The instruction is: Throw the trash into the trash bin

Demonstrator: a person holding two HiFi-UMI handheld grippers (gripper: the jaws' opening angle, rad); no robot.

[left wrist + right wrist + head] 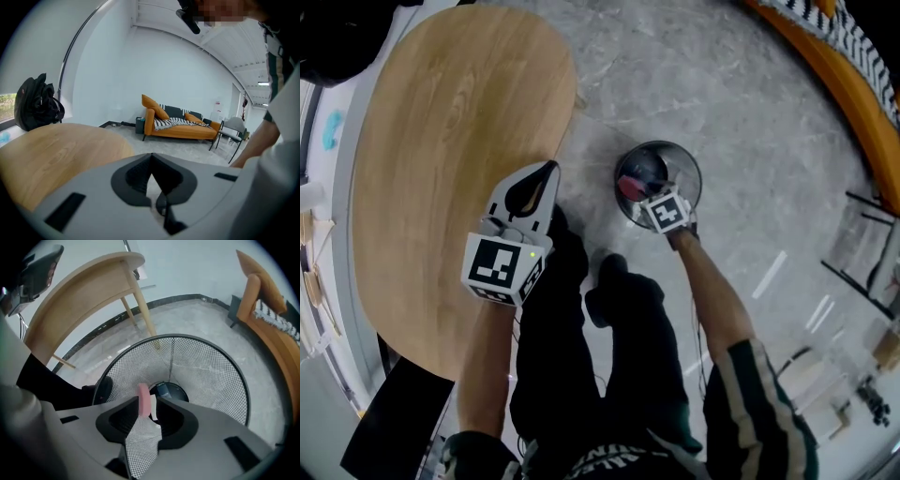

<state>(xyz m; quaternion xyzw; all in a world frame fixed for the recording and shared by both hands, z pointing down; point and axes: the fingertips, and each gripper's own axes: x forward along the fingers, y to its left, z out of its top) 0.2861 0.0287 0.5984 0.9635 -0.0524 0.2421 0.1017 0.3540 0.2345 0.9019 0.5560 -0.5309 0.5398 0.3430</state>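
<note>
On the left is a big wooden table (441, 131) with a black bag (36, 102) on its far end. The left gripper (549, 171) hangs over the edge of the table. Its two fingers are pressed together at the tips, and there is nothing in them.

Next come the person's dark legs, down on the grey floor.

To the right of the legs stands the trash bin (206, 376), a round one made of black wire net. A dark thing (166, 389) lies at its bottom. The right gripper (150, 401) points down into the bin's open top. Its fingers (123, 414) are spread apart. The pink trash (143, 398) sits between them, inside the ring of the bin's rim. In the right gripper view it is right up against the finger on the left. There is a gap (with a bit of white showing in it) between the trash and the other finger. So the fingers are not squeezing it from both sides.

Far off to the right is an orange sofa (180, 131).
</note>
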